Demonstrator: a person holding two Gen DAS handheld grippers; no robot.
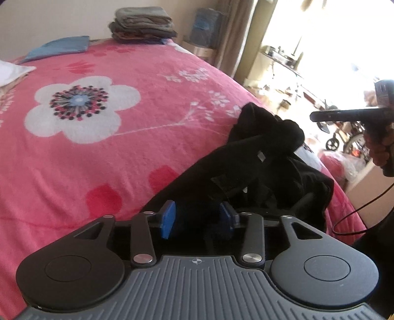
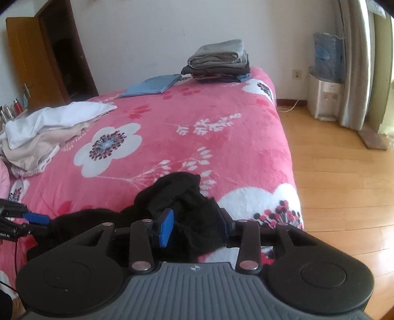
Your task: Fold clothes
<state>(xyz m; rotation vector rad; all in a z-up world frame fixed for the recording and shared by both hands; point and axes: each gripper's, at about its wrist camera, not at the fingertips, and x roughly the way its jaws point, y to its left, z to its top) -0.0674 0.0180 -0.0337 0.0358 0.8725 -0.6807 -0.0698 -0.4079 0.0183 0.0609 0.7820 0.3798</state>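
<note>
— Where can you pass?
— Over the middle of the pink blanket (image 2: 172, 115); it lies bare.
— What blocks you?
— The black garment (image 2: 182, 197) bunched near you, the loose pale clothes (image 2: 49, 130) at left, the folded stack (image 2: 219, 61) at the far edge.

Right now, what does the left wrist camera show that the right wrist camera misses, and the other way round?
Only the left wrist view shows a bright window area with a wheeled frame outside.

Only the right wrist view shows the brown wooden door, the wooden plank floor and a loose heap of white and beige clothes.

Both show the pink flowered blanket, the crumpled black garment, the tidy stack of folded grey clothes and the flat blue cloth.
</note>
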